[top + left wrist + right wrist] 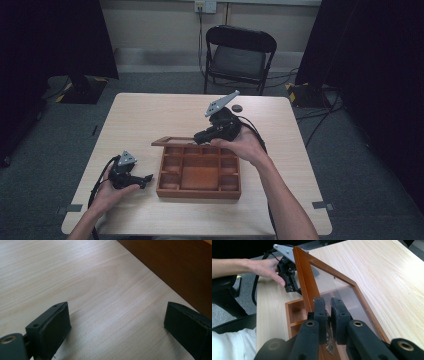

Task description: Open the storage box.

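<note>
- High view: a brown wooden compartment box (198, 171) sits mid-way on the pale wooden table (150, 112). The left gripper (148, 178) rests just left of it; the right gripper (198, 137) is at its far edge.
- Left gripper view: jaws spread wide over bare table (87, 282), the box's wall (180, 272) beside them.
- Right gripper view: the right gripper (328, 308) is clamped narrowly on the box's raised glass-paned wooden lid (332, 287).

Compartment box (198, 171) mid-table (150, 107), hinged lid (172, 141) behind it, chair (239, 55) beyond the far edge.
</note>
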A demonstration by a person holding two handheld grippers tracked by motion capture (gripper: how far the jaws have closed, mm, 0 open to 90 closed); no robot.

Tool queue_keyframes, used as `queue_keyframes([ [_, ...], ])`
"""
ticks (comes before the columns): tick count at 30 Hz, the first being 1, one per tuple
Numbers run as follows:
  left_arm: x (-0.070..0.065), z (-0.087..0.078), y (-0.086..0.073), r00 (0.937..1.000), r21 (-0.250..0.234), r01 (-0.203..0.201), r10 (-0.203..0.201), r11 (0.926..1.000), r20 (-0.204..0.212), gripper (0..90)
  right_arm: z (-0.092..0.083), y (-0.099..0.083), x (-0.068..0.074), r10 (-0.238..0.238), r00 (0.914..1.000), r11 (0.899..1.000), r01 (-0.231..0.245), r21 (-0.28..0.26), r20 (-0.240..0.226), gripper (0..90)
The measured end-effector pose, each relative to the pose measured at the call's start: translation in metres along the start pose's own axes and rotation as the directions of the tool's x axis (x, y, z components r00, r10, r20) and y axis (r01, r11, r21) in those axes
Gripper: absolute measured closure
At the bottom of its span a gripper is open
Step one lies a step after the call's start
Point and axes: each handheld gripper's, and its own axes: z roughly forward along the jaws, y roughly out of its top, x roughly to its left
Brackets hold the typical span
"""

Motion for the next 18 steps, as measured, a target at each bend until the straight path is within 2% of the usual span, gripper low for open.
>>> queue_keyframes([
  [18, 0.0001, -0.0001, 0.0, 1.0, 0.0, -0.001, 0.001, 1.0, 0.0, 5.9, 0.0003, -0.0011, 0.0008, 0.005, 1.0, 1.0, -0.005, -0.001, -0.001, 83.7],
])
